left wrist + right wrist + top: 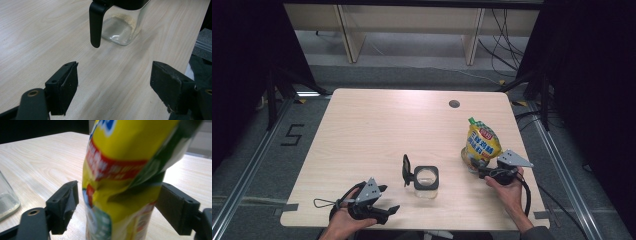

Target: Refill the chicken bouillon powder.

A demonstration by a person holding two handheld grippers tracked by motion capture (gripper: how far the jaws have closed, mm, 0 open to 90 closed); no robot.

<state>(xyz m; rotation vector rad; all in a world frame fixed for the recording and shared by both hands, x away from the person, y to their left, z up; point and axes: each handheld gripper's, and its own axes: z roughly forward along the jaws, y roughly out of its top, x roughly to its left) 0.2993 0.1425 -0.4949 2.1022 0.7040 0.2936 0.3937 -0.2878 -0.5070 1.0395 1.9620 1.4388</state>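
Note:
A yellow snack pouch [482,142] with a green top stands upright near the table's right edge. My right gripper [477,167] reaches around its lower part. In the right gripper view the pouch [120,170] sits between the jaws of that gripper [117,205]; the left pad [71,197] stands a little off the creased foil, so the gripper is open. A square glass jar [426,178] with a black lid and handle stands at front centre. My left gripper [389,198] rests open at the front left, its jaws [113,82] empty and pointing at the jar [122,27].
The light wooden table [377,130] has a round cable hole [454,104] at the back right. The jar's black handle [96,22] hangs toward my left gripper. The jar's glass wall [6,200] shows left of the pouch. Dark stands flank the table.

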